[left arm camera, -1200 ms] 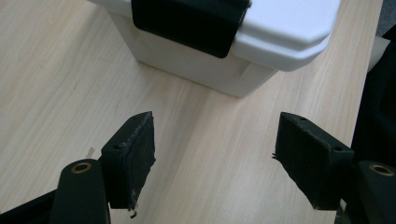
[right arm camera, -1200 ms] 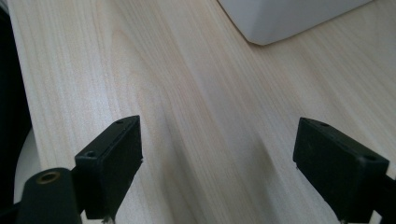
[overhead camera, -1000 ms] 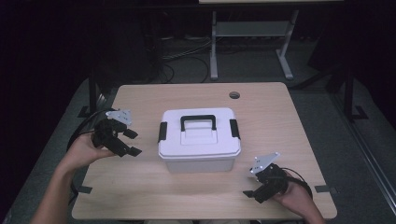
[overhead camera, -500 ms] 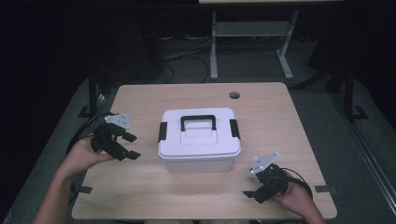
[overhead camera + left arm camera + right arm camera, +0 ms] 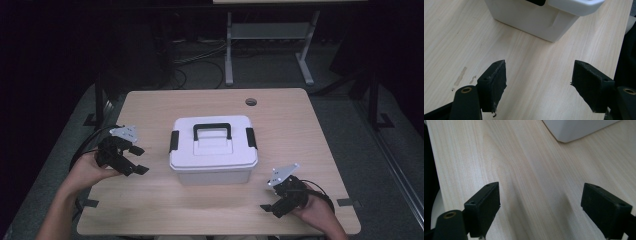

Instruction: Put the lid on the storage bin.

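White lidded storage box (image 5: 214, 150), latches closed, at the centre of the table (image 5: 300, 125). Left gripper (image 5: 132, 160) and right gripper (image 5: 270, 206) flank it, jaws wide and empty; handling not yet begun.

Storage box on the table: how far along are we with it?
Nothing looks done: the white storage box sits shut, its black side latches down. The left gripper and right gripper are open, off the box on either side. Probably left: reaching the latches and opening the lid.
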